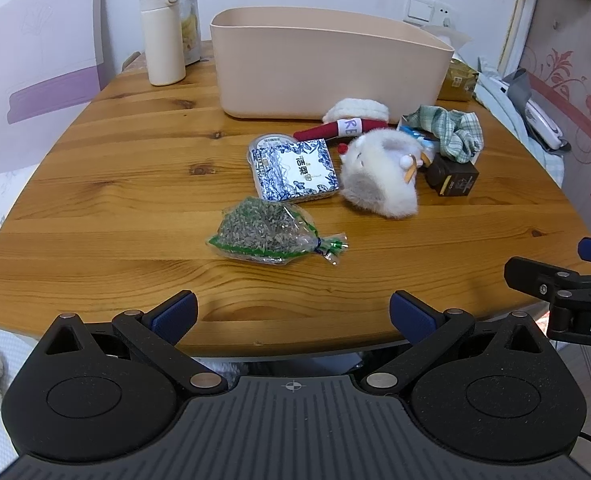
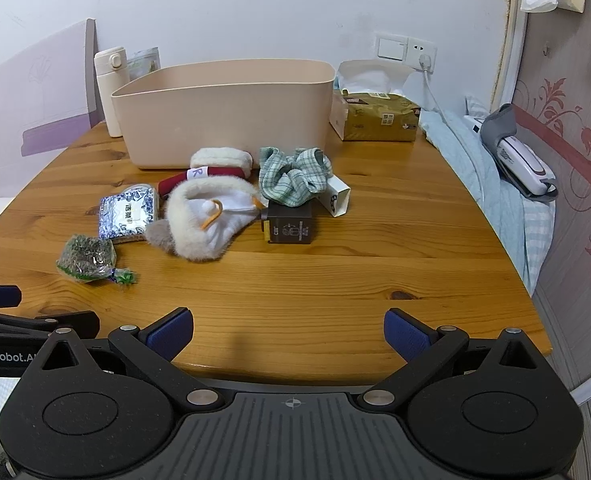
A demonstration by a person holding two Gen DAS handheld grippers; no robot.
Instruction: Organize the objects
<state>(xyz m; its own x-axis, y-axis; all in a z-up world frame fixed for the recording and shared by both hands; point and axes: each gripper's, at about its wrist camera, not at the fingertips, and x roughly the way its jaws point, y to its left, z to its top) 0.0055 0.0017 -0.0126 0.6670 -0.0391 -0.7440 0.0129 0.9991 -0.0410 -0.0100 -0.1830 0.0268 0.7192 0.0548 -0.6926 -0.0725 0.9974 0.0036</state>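
Note:
A beige plastic bin (image 1: 335, 76) (image 2: 231, 120) stands at the back of the wooden table. In front of it lie a bag of dried herbs (image 1: 267, 232) (image 2: 87, 258), a blue-and-white tissue pack (image 1: 295, 170) (image 2: 129, 216), a furry white hat (image 1: 379, 176) (image 2: 207, 220), a red roll (image 1: 339, 128) (image 2: 199, 176), a green checked cloth (image 1: 451, 132) (image 2: 295, 176) and a dark small box (image 1: 453, 178) (image 2: 289, 224). My left gripper (image 1: 293, 316) and my right gripper (image 2: 289, 334) hover open over the near table edge, both holding nothing.
A cream flask (image 1: 161, 32) (image 2: 111, 92) stands left of the bin. A brown tissue box (image 2: 379, 118) sits to its right, by a wall socket (image 2: 415, 54). A bed with a grey device (image 2: 523, 156) borders the table's right side.

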